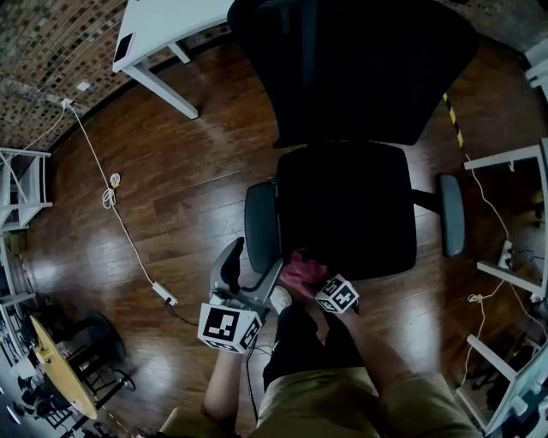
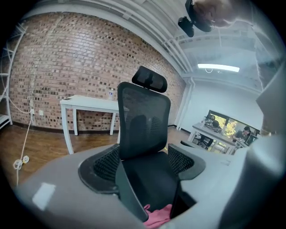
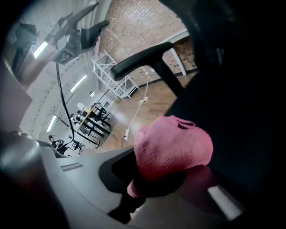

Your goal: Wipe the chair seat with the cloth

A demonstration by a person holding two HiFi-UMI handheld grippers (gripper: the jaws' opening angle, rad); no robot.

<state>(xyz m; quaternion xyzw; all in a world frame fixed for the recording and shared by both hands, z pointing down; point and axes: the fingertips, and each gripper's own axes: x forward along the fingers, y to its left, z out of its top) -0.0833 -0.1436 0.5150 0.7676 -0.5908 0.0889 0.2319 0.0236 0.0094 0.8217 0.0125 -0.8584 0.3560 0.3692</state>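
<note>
A black office chair fills the head view, its seat (image 1: 347, 205) flanked by grey armrests (image 1: 261, 224). A bunched pink cloth (image 1: 304, 272) lies on the seat's front left corner, and my right gripper (image 1: 321, 287) is shut on it. In the right gripper view the cloth (image 3: 172, 145) bulges out of the jaws against the dark seat. My left gripper (image 1: 248, 291) is at the front end of the left armrest. Its jaws stand open in the left gripper view (image 2: 144, 156), with the armrest's edge (image 2: 129, 192) between them and the cloth (image 2: 158, 214) just below.
A white table (image 1: 163, 26) stands behind the chair on the left. A cable with a power strip (image 1: 163, 293) runs across the wood floor. White frames (image 1: 514, 214) stand on the right and a white shelf (image 1: 21, 184) on the left. The person's legs are at the bottom.
</note>
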